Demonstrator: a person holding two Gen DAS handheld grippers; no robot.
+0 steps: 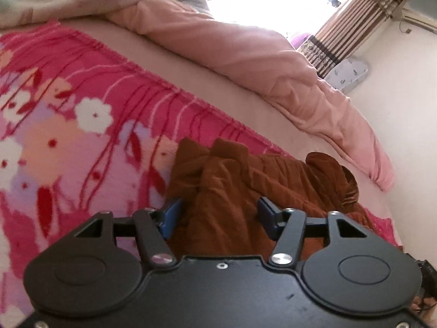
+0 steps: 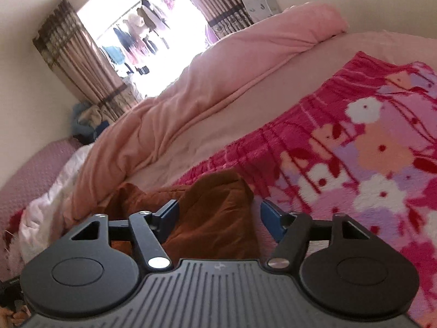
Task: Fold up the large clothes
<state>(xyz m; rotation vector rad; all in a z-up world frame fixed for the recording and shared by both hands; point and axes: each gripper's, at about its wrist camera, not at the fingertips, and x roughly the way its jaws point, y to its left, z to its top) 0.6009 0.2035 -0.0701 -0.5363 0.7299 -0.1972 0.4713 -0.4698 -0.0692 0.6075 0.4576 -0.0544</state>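
Both tools, left tool [image 1: 218, 211] and right tool [image 2: 218, 214], are gaping over the crumpled brown garment [image 1: 245, 180], gripping nothing; folding is looking barely begun.

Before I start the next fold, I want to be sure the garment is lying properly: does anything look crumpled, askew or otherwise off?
Yes. The brown garment lies bunched in creases on the floral blanket, not spread flat, with one end rumpled into a knot near the pink quilt. Both tools, left and right, are open over it, gripping nothing.
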